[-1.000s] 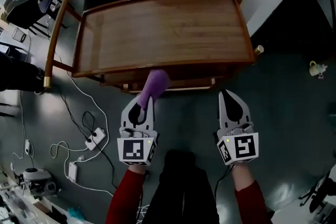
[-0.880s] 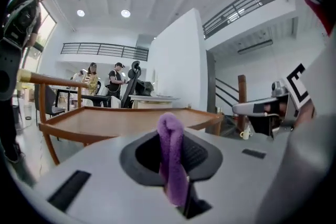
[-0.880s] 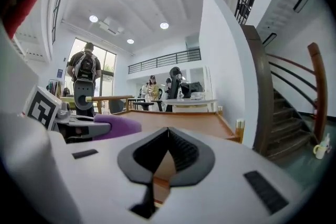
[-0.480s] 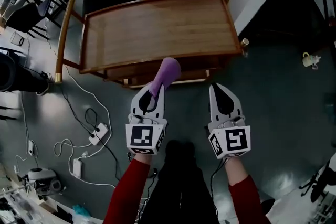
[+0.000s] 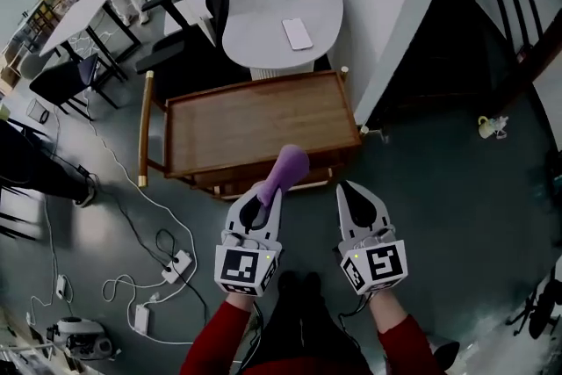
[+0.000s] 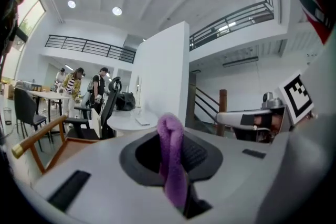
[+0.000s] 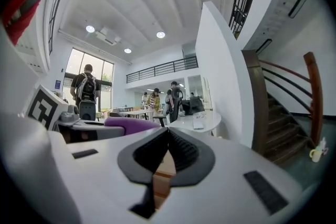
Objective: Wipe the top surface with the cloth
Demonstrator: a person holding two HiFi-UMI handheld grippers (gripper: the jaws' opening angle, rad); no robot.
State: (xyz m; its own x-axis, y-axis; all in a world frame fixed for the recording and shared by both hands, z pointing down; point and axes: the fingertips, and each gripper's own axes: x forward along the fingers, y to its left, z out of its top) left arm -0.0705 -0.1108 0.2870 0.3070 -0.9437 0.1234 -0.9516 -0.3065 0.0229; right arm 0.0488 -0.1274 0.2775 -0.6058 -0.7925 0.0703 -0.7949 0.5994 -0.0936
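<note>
A wooden trolley with a raised rim [image 5: 260, 83] stands on the dark floor ahead of me; its flat top [image 5: 246, 127] is bare. My left gripper [image 5: 272, 191] is shut on a purple cloth [image 5: 289, 165], which sticks up past the fingertips and overlaps the trolley's near edge in the head view. In the left gripper view the cloth [image 6: 171, 157] is pinched between the jaws. My right gripper [image 5: 343, 187] hangs beside it, shut on nothing, its tips meeting [image 7: 167, 131]. Both grippers sit short of the trolley's near side.
A round white table [image 5: 263, 22] with a phone [image 5: 297, 33] stands behind the trolley. A white wall [image 5: 386, 4] and a staircase [image 7: 286, 113] are on the right. Cables and a power strip [image 5: 176, 263] lie at left. People and chairs are far back left.
The trolley now looks smaller and farther off, so more of the room shows. Both grippers stay side by side; the left still holds the cloth.
</note>
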